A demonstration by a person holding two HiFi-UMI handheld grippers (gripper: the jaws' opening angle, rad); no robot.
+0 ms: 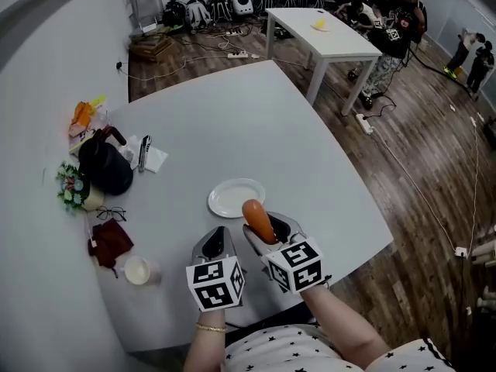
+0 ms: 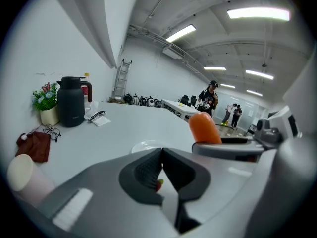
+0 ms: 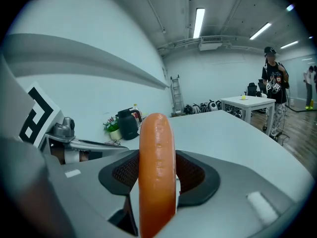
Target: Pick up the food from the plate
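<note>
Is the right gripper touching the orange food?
Touching. The right gripper view shows the right gripper closed on the orange food, with a pad pressed against each side of it.

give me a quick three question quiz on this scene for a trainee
1. Fill in (together / apart): the left gripper's jaws stand ____.
2. What grips the long orange food piece? A. left gripper B. right gripper C. nothing
3. True or false: the long orange food piece lies on the white round plate.

Key: 1 together; 2 B; 3 false, it is held off the plate in the jaws.
</note>
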